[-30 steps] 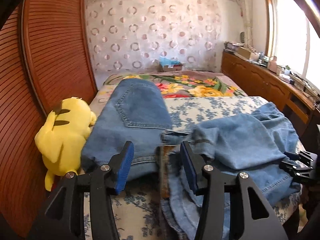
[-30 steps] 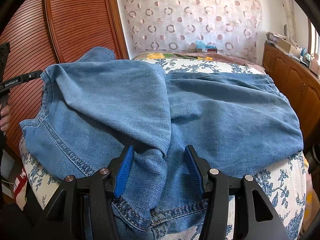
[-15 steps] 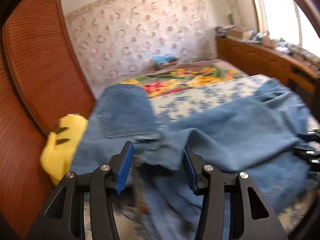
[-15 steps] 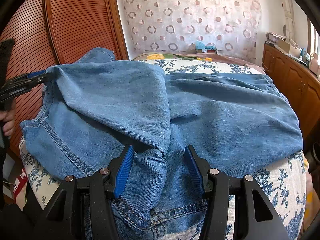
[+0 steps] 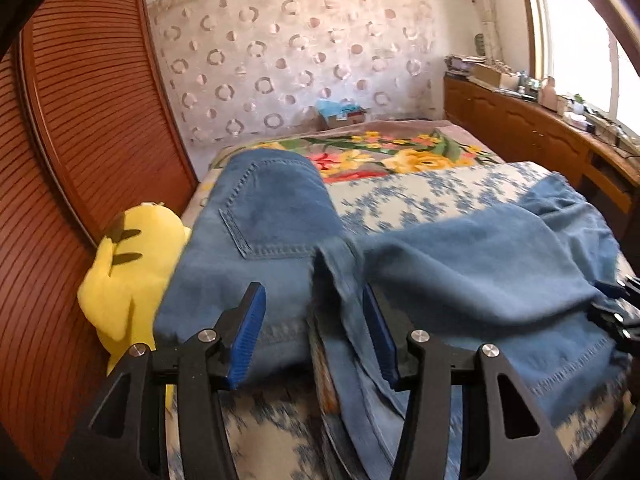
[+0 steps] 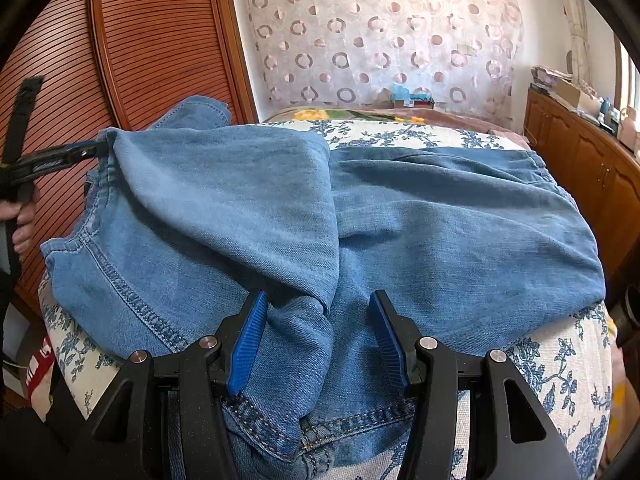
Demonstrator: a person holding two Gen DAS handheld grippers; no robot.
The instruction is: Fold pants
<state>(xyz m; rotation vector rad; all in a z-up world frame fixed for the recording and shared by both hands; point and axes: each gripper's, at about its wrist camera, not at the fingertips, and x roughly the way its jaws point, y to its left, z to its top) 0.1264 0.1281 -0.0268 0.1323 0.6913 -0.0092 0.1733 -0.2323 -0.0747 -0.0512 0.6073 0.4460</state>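
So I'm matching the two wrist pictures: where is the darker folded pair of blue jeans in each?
Left wrist: the darker folded blue jeans lie left of centre, beside the yellow plush toy.
Right wrist: only a corner shows upper left, behind the lighter denim pants.
Shared landmark: the circle-patterned curtain.

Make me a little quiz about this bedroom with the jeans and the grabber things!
1. True or false: the Pikachu plush toy lies beside the darker jeans.
2. The left gripper and right gripper are: A both open, B both shut, C one open and one shut.
3. Fill in: the light blue jeans lie on a bed sheet printed with blue ____.
Key: 1 true; 2 A; 3 flowers.
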